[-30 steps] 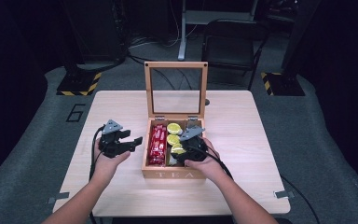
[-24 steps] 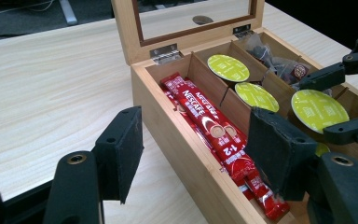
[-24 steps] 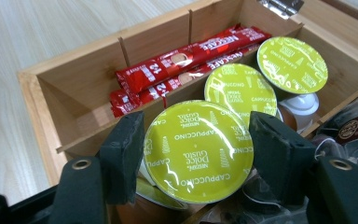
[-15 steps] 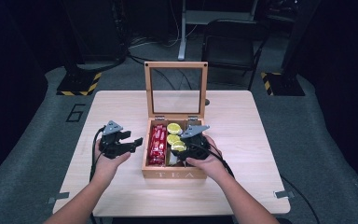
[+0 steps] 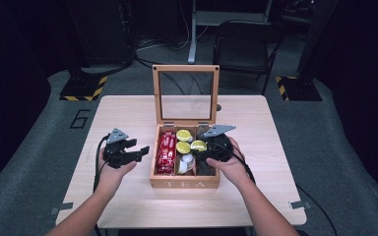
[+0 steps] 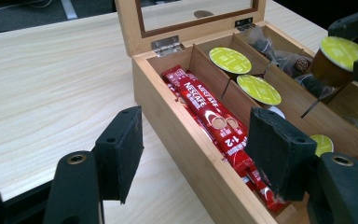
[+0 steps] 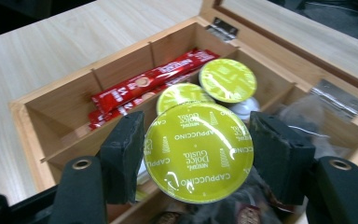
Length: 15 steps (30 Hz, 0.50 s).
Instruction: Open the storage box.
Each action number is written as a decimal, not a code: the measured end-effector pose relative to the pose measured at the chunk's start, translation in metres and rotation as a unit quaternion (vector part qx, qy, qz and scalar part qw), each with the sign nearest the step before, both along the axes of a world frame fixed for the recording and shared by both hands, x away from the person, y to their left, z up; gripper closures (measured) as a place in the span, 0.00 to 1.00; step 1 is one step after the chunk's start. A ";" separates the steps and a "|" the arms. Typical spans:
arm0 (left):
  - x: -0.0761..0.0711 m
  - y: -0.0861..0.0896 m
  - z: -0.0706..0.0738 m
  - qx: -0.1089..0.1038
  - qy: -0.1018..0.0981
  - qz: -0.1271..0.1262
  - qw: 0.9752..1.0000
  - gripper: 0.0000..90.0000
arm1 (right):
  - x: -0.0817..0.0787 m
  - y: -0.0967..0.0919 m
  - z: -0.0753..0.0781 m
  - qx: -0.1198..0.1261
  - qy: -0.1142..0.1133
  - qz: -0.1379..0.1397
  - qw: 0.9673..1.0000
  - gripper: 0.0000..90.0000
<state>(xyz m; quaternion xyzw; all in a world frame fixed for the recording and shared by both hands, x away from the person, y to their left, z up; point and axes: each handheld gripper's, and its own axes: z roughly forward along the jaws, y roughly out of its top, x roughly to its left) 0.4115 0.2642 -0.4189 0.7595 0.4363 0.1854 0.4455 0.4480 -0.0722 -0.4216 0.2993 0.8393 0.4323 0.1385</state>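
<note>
My left gripper (image 5: 137,150) rested over the bench (image 5: 128,113) just left of the wooden tea box (image 5: 184,184), its jaws spread with nothing between them. In the left gripper view those jaws framed the box's left wall and the left compartment, where the red Nescafé sticks (image 6: 209,112) lay lengthwise, one on another.

The box sat at about the middle of the bench with its glass-paned lid (image 5: 186,93) standing upright on the hinges at the far side. In the box's middle compartment, two green-lidded capsules (image 6: 230,59) lay one behind the other toward the lid, and nearer me a white-topped capsule (image 5: 187,160) sat in the same lane. The right compartment held clear-wrapped tea bags (image 6: 279,49), bunched against the far wall.

My right gripper (image 5: 207,147) hung over the right side of the box, above the divider between the middle and right compartments. Its jaws were pinching a green Cappuccino capsule (image 7: 198,151) by its sides, pads pressed on the rim to either side, the foil lid facing the gripper's own camera. The capsule was clear of the box's contents, raised above the compartments rather than resting in one. In the left gripper view the same capsule (image 6: 338,58) showed tilted at the box's far right, over the tea bags. My right hand (image 5: 231,164) lay against the box's right wall.
</note>
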 end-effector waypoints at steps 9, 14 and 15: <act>0.000 -0.001 -0.001 0.001 0.001 -0.002 1.000 0.40 | 0.007 -0.018 0.004 0.000 -0.005 -0.030 1.000 0.41; 0.000 -0.001 -0.002 0.000 0.002 -0.001 1.000 0.40 | 0.012 -0.029 0.003 -0.004 -0.010 -0.049 0.999 0.41; 0.000 -0.001 -0.002 0.001 0.003 -0.002 1.000 0.40 | 0.013 -0.031 0.003 -0.003 -0.007 -0.057 0.998 0.41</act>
